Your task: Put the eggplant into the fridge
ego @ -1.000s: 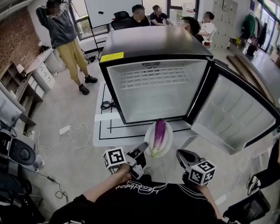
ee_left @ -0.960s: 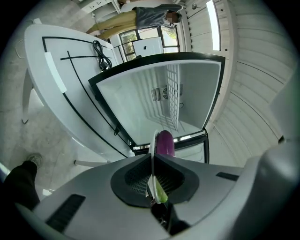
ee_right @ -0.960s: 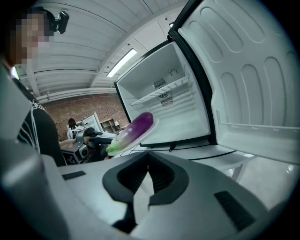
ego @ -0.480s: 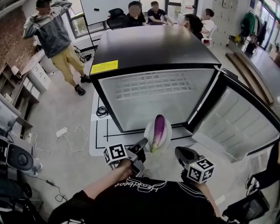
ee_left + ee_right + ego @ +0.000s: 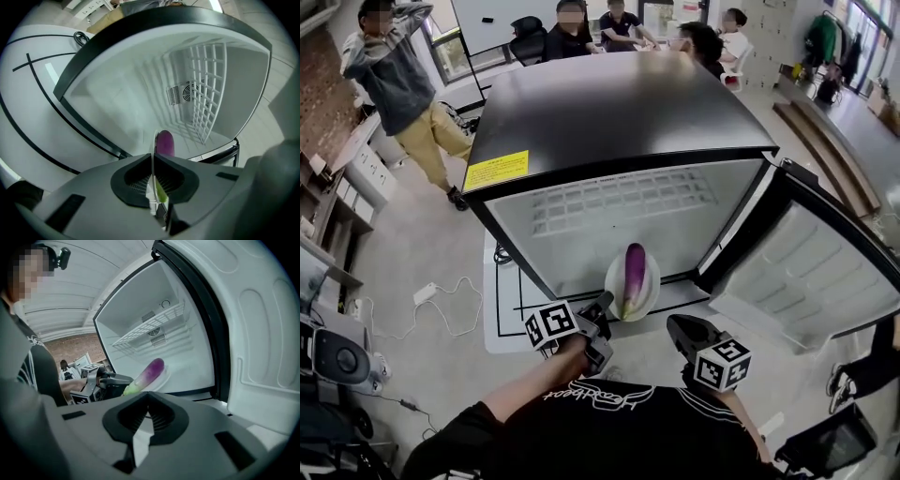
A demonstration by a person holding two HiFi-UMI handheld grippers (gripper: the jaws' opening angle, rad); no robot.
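A purple eggplant [image 5: 632, 275] with a green stem end lies on a small white plate [image 5: 652, 284]. My left gripper [image 5: 602, 306] is shut on the plate's near rim and holds it just in front of the open fridge [image 5: 619, 225], at the lower edge of the opening. In the left gripper view the plate [image 5: 153, 152] shows edge-on between the jaws of the left gripper [image 5: 152, 161], with the eggplant [image 5: 165, 142] beyond. My right gripper [image 5: 675, 326] hangs to the right of the plate, shut and empty. The right gripper view shows the right gripper [image 5: 146, 397], the eggplant [image 5: 146, 375] and the plate [image 5: 163, 377].
The fridge door [image 5: 806, 272] swings open to the right. A wire shelf [image 5: 628, 197] spans the white interior, otherwise bare. The fridge stands on a white mat with black lines [image 5: 511, 309]. A cable [image 5: 441, 300] lies on the floor at the left. A person [image 5: 394, 84] stands at the back left, others sit behind.
The plate with the eggplant has moved toward the fridge opening in my left gripper. My right gripper has followed alongside. The fridge looms larger in the head view.
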